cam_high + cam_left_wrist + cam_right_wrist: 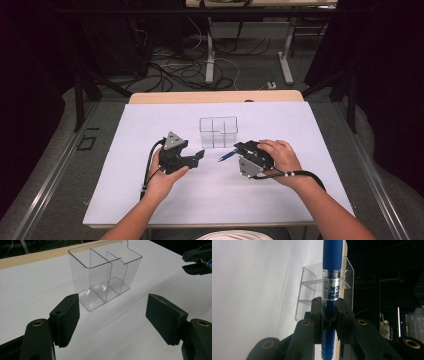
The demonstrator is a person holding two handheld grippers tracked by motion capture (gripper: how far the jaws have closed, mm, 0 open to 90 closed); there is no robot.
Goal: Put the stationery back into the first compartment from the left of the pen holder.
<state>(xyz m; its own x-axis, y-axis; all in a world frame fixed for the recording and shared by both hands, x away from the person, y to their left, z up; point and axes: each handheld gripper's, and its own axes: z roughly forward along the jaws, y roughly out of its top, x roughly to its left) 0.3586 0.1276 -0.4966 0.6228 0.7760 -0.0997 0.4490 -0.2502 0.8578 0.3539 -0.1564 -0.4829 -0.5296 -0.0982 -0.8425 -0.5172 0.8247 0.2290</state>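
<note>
Forearms of the person come in from the near edge of the high view, over the white tabletop point(150, 200). Here the left hand-held gripper point(199, 156) is at the left, with its jaws apart and nothing between them. At the right, the right hand-held gripper point(239, 148) is closed on a blue pen point(226, 155), whose tip points to the left. Farther on the tabletop, between the two, stands a clear plastic organizer point(218, 132), upright, with inner walls that make several compartments.

From the left gripper view, the two black jaws are wide open over bare tabletop, and the organizer point(105, 277) stands just beyond them, empty. The other gripper is at the far right.

From the right gripper view, the pen point(332, 277) is clamped firmly between the pads, and the organizer point(312, 292) is behind it.

I judge that the step in hand is to bring the pen to one compartment. To do it well, the pen should be turned upright, brought exactly above one opening and lowered inside before release, so it does not hit a divider. The free gripper may steady the light organizer.
</note>
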